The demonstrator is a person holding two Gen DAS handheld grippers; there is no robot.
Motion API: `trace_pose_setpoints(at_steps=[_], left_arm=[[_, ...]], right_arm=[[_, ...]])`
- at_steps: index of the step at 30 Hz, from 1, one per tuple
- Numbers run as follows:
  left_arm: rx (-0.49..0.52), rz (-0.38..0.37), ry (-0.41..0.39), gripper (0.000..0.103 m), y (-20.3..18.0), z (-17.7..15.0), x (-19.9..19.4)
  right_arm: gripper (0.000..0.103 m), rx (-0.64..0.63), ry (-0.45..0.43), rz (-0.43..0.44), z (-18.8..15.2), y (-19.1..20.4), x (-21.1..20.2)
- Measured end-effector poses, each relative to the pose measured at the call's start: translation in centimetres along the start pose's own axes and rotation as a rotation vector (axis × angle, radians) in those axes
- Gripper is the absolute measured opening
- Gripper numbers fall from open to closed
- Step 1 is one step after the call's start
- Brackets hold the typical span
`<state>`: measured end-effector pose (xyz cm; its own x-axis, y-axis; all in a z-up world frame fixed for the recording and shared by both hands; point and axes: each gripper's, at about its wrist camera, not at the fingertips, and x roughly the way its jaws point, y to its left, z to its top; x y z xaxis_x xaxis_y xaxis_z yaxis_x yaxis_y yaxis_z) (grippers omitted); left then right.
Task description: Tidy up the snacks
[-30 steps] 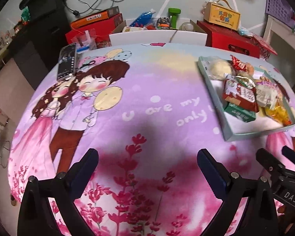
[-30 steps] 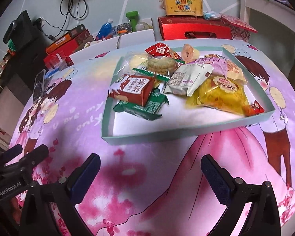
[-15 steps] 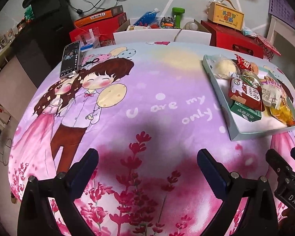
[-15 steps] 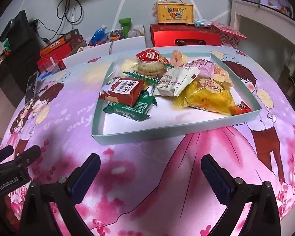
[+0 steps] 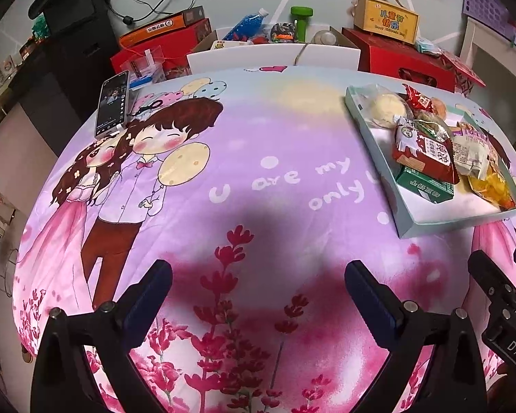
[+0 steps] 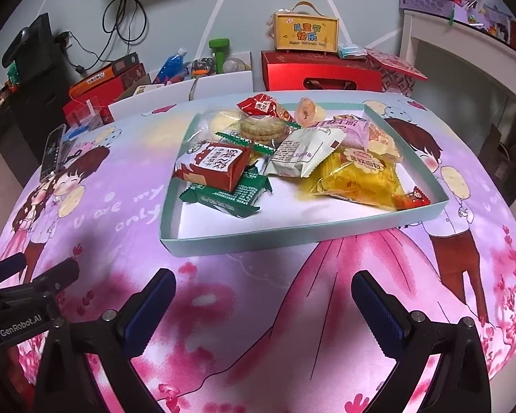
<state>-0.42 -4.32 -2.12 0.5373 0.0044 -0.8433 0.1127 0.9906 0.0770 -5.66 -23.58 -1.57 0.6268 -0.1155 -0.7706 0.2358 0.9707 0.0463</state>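
Lying in one tray point(image 6: 302, 237): about ten snack packets point(image 6: 357, 179).

left gripper point(image 5: 258, 287) hovered over cartoon tablecloth point(image 5: 244, 179), jaws wide apart, nothing between blue pads point(image 5: 147, 294). pale green tray point(image 5: 400, 211) sat far right on cloth, snacks piled inside: red packet point(image 5: 426, 151) on green packet point(image 5: 425, 184), yellow bag point(image 5: 492, 186) at near right corner, round bun in clear wrap point(image 5: 385, 110) at far end. phone point(image 5: 113, 103) lay at far left edge. right gripper point(image 5: 498, 285) poked in at lower right, grip unclear. red boxes point(image 5: 402, 58) behind table.
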Motion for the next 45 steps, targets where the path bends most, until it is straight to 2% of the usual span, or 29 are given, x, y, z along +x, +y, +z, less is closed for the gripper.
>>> trace_pose_setpoints(at_steps=[17, 45], left_arm=[[0.009, 0.01, -0.029, 0.1, -0.18, -0.04, -0.66], [0.013, 0.016, -0.027, 0.1, -0.17, -0.01, -0.61]], right_arm=[[0.103, 0.008, -0.006, -0.011, -0.02, -0.23, -0.22], [0.103, 0.011, 0.0, -0.014, -0.05, -0.34, -0.23]])
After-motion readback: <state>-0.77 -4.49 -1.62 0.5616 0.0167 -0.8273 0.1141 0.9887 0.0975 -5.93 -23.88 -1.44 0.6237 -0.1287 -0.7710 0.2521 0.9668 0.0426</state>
